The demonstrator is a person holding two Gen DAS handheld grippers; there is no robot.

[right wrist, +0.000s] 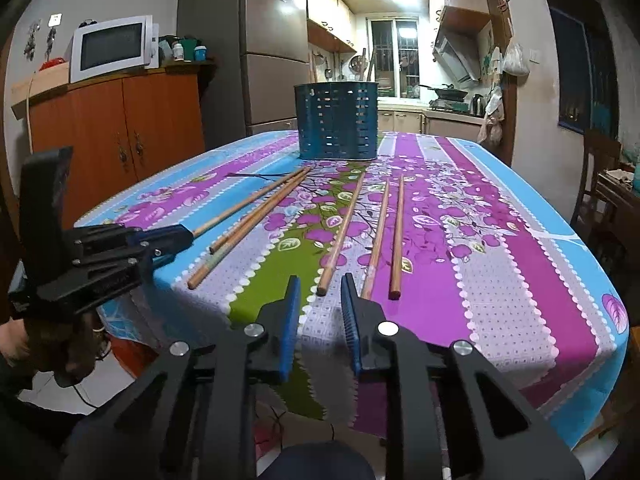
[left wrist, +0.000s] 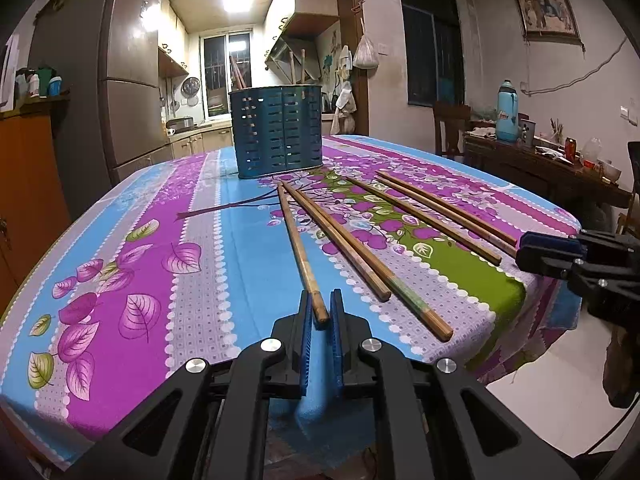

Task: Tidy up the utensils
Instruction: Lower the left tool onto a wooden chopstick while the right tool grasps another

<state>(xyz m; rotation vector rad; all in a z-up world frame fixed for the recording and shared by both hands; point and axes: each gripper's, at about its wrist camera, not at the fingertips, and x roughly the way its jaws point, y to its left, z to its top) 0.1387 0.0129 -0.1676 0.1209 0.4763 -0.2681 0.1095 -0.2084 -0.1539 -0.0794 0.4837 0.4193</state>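
Several wooden chopsticks lie on the flowered tablecloth [left wrist: 200, 248] in front of a dark blue slotted utensil holder [left wrist: 277, 132], which also shows in the right wrist view [right wrist: 337, 121]. My left gripper [left wrist: 320, 305] is open, its pads on either side of the near end of the leftmost chopstick [left wrist: 298, 248], not clamped. In the right wrist view this gripper [right wrist: 182, 234] sits at that chopstick's end [right wrist: 248, 202]. My right gripper [right wrist: 320, 290] is open, just short of the near end of a middle chopstick [right wrist: 343, 230]. A pair of chopsticks [right wrist: 394, 232] lies to its right.
The table's near edge runs just under both grippers. An orange cabinet [right wrist: 116, 128] with a microwave [right wrist: 110, 48] stands at left, a fridge [right wrist: 272, 44] behind. A side table with a blue thermos [left wrist: 507, 112] stands at right.
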